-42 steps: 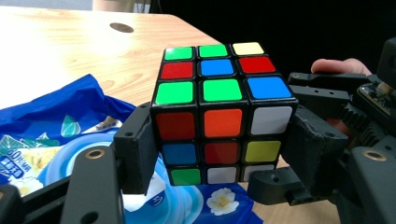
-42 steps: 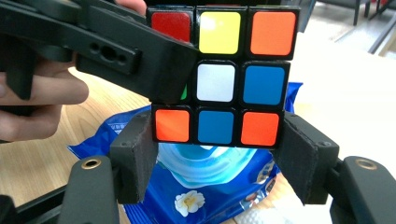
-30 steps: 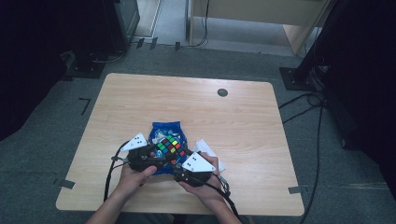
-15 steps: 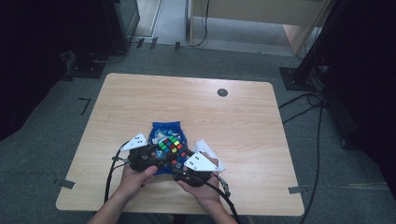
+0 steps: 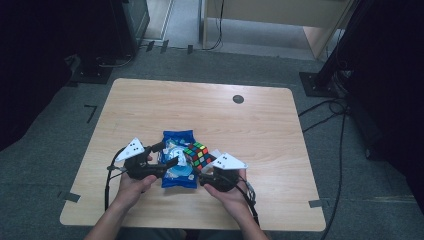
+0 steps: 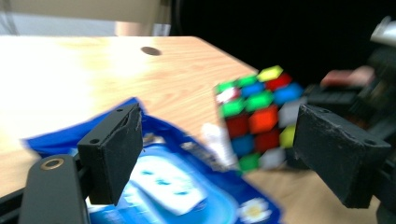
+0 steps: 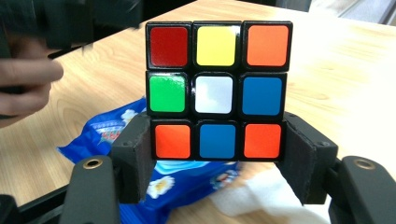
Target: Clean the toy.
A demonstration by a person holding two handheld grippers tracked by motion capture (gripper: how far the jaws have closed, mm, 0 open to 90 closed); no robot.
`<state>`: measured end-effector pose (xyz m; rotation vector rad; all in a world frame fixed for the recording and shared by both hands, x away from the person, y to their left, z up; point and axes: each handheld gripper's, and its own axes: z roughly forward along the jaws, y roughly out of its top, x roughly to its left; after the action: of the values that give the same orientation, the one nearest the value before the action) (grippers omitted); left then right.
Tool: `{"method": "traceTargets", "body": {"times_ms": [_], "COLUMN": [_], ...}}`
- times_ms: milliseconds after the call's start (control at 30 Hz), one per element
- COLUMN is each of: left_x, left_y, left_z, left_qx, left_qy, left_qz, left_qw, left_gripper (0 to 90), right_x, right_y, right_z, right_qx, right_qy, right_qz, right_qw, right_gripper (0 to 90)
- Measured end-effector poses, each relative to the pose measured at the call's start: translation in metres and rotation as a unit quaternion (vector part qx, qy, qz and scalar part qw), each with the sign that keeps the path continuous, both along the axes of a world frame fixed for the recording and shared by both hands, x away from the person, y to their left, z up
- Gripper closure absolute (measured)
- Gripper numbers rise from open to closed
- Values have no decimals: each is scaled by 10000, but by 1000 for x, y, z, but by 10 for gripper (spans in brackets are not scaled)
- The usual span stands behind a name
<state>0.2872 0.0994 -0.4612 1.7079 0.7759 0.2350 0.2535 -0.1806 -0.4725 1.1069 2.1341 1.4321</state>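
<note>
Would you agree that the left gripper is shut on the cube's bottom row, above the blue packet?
Not quite: it is the right gripper that is shut on the cube's bottom row, above the blue packet, as the right gripper view shows. The left gripper is open.

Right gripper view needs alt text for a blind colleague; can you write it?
The right tool clamps the bottom row of a scrambled puzzle cube, white centre facing the camera. Behind lie a blue packet and white tissue on a wooden table.
</note>
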Motion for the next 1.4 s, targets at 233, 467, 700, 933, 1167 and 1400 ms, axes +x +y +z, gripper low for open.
{"method": "traceTargets", "body": {"times_ms": [233,467,700,933,1167,1400], "left_x": [-15,-25,-34,-39,-40,-27], "left_y": [-30,-48,-53,-57,-60,-43], "left_z": [-15,-20,-15,-16,-18,-16], "left_qx": [1448,1962,1979,2174,2126,1939], "left_qy": [-877,-1376,-1751,-2020,-2001,-1643], "left_qz": [-228,-283,-364,-445,-383,153], "left_qw": [9853,9704,9638,9539,9557,9670], "left_gripper": [129,127,134,213,342,342], "right_x": [6,5,6,9,9,10], "right_y": [-22,-15,-2,4,2,-25], "right_z": [27,37,37,31,31,42], "right_qx": [382,694,620,580,703,1396], "right_qy": [352,1059,1602,1903,1786,1450], "right_qz": [165,463,620,729,705,271], "right_qw": [9985,9909,9832,9773,9789,9792], "right_gripper": [350,349,348,347,341,347]}}
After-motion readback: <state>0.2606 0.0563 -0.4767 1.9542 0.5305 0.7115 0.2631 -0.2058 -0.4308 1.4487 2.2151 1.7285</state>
